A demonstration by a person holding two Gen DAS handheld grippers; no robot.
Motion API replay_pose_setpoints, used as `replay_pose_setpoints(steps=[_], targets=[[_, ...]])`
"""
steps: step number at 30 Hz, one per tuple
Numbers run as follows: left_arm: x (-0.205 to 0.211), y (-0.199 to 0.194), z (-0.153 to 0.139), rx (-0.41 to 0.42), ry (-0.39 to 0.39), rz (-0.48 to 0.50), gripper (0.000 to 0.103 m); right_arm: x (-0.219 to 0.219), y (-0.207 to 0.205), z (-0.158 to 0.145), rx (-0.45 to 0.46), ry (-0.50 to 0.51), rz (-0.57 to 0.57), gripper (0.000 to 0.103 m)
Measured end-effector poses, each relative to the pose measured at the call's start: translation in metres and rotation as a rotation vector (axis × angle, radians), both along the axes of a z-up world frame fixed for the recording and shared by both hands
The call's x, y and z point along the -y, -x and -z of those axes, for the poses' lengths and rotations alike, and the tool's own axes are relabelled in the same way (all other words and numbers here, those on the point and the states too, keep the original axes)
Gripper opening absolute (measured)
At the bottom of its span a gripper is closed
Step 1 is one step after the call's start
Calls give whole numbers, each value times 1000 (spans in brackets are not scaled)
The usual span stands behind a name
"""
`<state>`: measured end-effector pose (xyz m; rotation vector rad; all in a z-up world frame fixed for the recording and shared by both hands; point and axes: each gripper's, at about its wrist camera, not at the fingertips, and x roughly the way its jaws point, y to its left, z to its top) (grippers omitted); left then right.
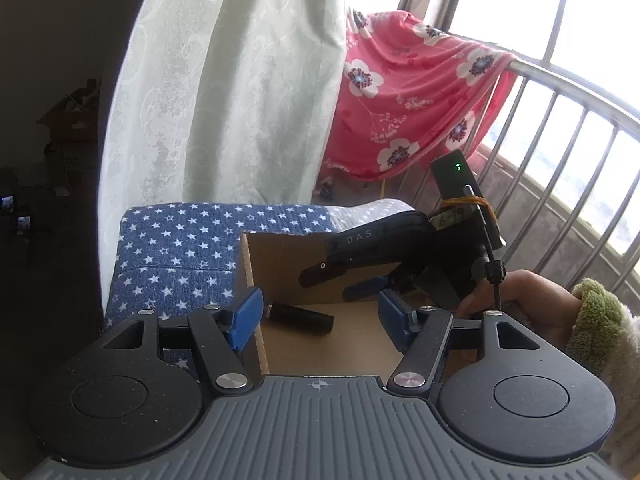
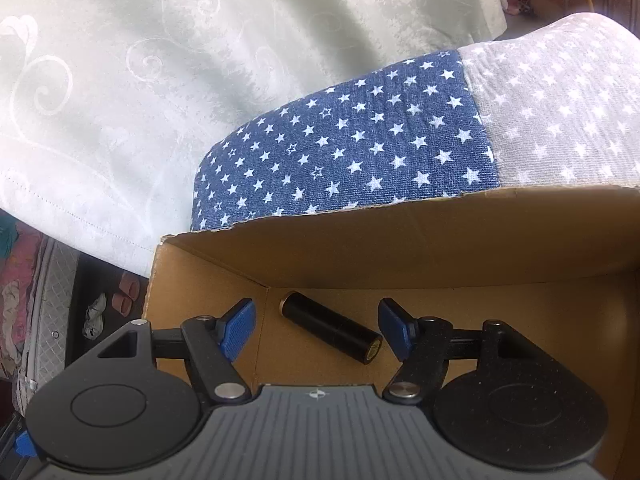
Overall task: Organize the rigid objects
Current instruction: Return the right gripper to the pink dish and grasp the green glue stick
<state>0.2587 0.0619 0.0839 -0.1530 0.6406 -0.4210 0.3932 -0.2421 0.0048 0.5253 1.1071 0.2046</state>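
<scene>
A black cylinder lies on the floor of an open cardboard box, near its left wall. My right gripper is open and empty, its blue pads on either side of the cylinder, just above it. In the left wrist view the same cylinder lies in the box. My left gripper is open and empty at the box's near left corner, its left pad outside the left wall. The right gripper reaches into the box from the right.
The box stands on a blue and grey star-patterned cushion. A pale curtain hangs behind. A red floral blanket is draped over a metal railing at the right. Slippers lie on the floor, lower left.
</scene>
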Motion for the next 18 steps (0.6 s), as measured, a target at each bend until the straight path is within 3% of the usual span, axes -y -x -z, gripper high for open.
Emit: replay_pose_setpoints(steps=[6, 11, 15, 18], targets=[[-32, 51, -6, 94, 17, -28, 70, 5, 52, -56, 168, -9, -18, 71], [-47, 90, 8, 110, 65, -30, 71, 16, 115, -99, 336, -50, -17, 71], [-47, 115, 38, 71, 107, -5, 71, 16, 177, -104, 434, -42, -68, 73], [-40, 125, 67, 6, 144, 38, 71, 5, 220, -79, 452, -18, -119, 83]])
